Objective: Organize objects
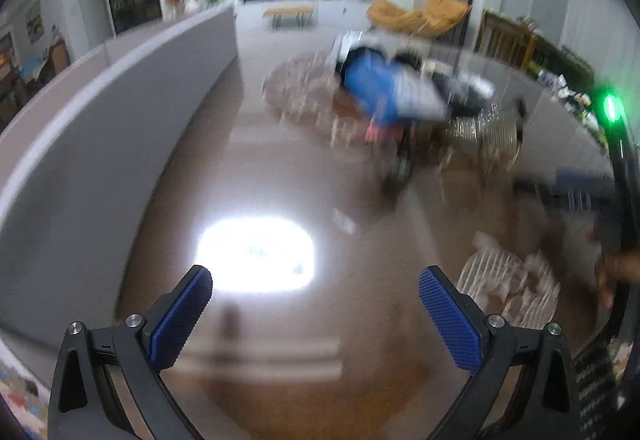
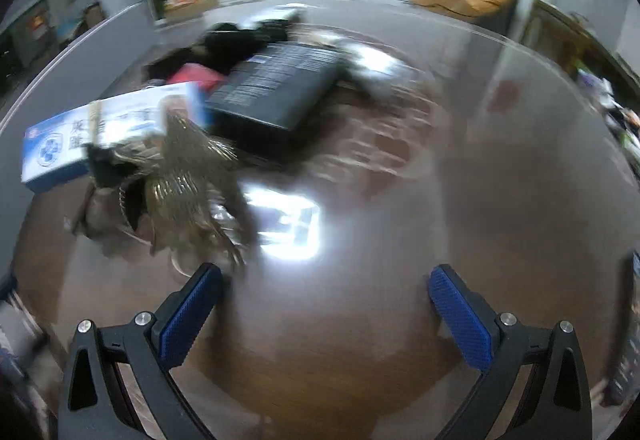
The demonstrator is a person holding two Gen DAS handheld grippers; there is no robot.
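While both hover empty: left gripper [image 1: 315, 290] spread wide | right gripper [image 2: 325, 286] spread wide | white-blue box [image 2: 108, 134] long axis left-right

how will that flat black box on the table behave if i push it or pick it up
The black box looks flat and rigid, so it should keep its shape. The glossy table probably lets it slide rather than tip. One end seems propped on the pile behind, so it may shift. It looks wide for the open right hand-held gripper; grab an edge.
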